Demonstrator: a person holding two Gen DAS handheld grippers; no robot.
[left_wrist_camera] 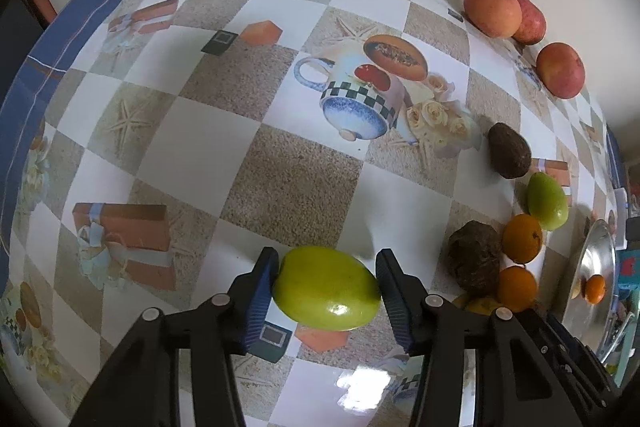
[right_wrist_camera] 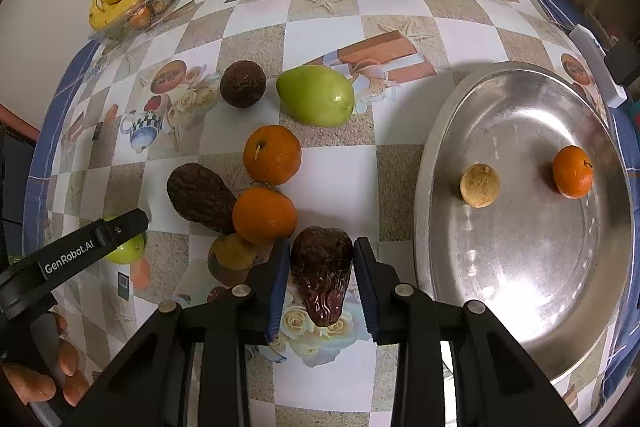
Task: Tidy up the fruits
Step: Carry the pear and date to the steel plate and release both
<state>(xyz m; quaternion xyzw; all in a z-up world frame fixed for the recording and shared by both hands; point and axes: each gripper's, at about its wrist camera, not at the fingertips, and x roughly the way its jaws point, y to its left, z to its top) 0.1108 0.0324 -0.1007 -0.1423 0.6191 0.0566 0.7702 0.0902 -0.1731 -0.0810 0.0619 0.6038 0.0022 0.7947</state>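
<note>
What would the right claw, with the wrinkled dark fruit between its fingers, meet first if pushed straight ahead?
Probably the nearer orange, just beyond the right claw and the wrinkled dark fruit and slightly left of its line. The claw's height above the table is unclear, so it might pass over.

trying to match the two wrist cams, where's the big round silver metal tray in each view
Left wrist: the round silver metal tray is a thin sliver at the far right edge.
Right wrist: it fills the right side, holding two small fruits.
Shared landmark: the small orange mandarin lying in the tray.
</note>
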